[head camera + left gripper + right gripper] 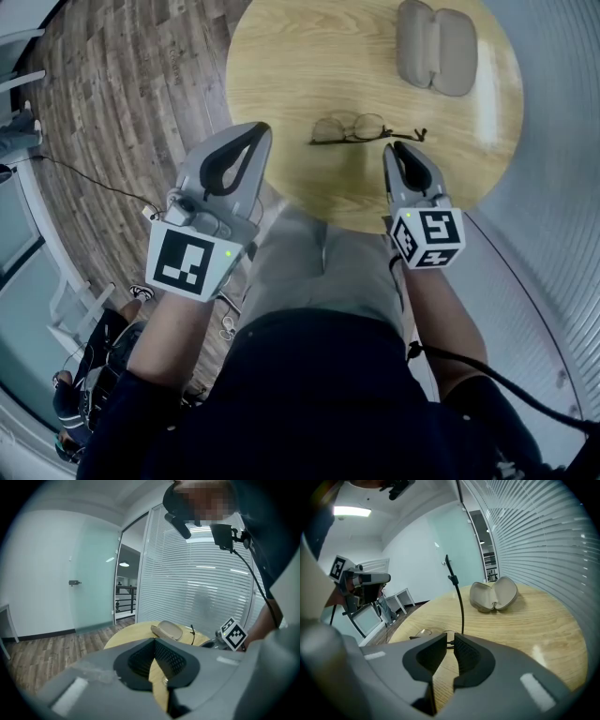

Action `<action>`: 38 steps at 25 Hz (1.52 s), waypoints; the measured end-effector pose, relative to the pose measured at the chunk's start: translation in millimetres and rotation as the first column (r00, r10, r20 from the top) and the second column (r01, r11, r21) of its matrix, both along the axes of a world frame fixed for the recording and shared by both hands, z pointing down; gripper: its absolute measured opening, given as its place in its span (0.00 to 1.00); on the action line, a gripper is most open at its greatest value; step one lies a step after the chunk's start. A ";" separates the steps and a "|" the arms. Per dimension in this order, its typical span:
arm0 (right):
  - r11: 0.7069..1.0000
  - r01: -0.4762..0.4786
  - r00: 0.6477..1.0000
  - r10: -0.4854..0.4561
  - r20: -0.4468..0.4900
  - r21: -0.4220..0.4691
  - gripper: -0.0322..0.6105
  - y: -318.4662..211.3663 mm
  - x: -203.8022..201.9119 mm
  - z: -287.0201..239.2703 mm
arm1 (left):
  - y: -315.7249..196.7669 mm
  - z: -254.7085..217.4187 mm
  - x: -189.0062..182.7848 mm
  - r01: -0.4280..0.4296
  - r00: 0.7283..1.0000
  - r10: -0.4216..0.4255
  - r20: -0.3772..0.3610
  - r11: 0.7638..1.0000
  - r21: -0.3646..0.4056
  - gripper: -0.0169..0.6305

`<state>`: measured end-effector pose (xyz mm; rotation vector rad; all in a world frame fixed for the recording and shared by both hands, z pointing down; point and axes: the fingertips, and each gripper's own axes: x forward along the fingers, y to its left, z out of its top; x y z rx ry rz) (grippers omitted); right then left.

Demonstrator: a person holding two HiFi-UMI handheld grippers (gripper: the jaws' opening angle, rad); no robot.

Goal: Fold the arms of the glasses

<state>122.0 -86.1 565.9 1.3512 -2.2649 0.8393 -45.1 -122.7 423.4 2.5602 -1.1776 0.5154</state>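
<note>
Round bench [281, 75], light wood grain top, pale glare patch near right rim. Two things lay on it. Glasses [361, 129], thin dark frame, sat near front edge, lenses toward left. One arm [459, 597] unfolded, standing up off the surface. Case [436, 47], grey-beige clamshell, lay open toward far right of bench, both halves spread side by side, hollow sides up. Case and glasses well apart, bare wood between them
</note>
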 end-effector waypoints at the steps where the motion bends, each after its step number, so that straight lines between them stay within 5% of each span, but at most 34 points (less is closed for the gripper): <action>1: 1.000 -0.001 1.000 0.001 0.000 -0.001 0.14 0.1 -0.1 0.9 | -0.7 1.0 -0.2 -0.001 1.000 0.001 0.000 1.000 0.000 0.03; 15: 0.999 0.013 0.999 -0.012 -0.034 0.034 0.14 5.1 6.7 -30.9 | -10.9 -29.7 10.0 -0.002 0.999 0.004 -0.041 0.998 0.068 0.03; 30: 0.978 0.043 0.997 -0.029 -0.071 0.204 0.14 -14.6 9.7 -120.6 | -15.6 -102.2 16.9 0.002 0.997 0.016 -0.082 0.977 0.214 0.03; 38: 0.973 0.063 0.995 -0.044 -0.089 0.221 0.25 -25.9 16.9 -125.1 | -11.5 -102.5 9.9 0.054 0.996 -0.037 -0.079 0.974 0.222 0.03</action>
